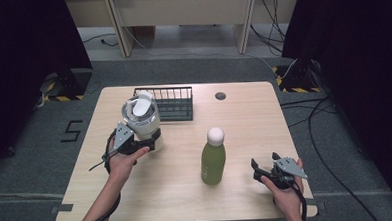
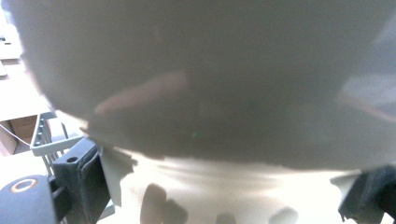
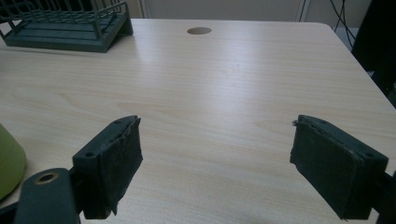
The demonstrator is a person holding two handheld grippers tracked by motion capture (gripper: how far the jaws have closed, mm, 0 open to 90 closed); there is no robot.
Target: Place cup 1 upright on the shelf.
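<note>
From the high view, the left gripper is clamped around a white cup with a white lid, the jaws pressing its lower body from either side. The cup sits just in front of the dark wire rack, at the rack's left end, and overlaps its front corner as seen from above; whether its base touches the table cannot be told. A green bottle with a white cap stands upright on the table, well apart from the rack on the person's side and to its right. The right gripper rests low near the table's front edge, to the right of the bottle and well apart from the rack, jaws apart and empty.

In the left gripper view, the pale wall of the cup sits right against the camera, with a black jaw at each lower corner hard against it. A corner of the rack peeks past the cup at the left.

In the right gripper view, the right gripper has its two black jaws spread wide over bare wood, nothing between them. The rack lies far ahead at the upper left, and the edge of the green bottle shows at the lower left, much nearer than the rack.
</note>
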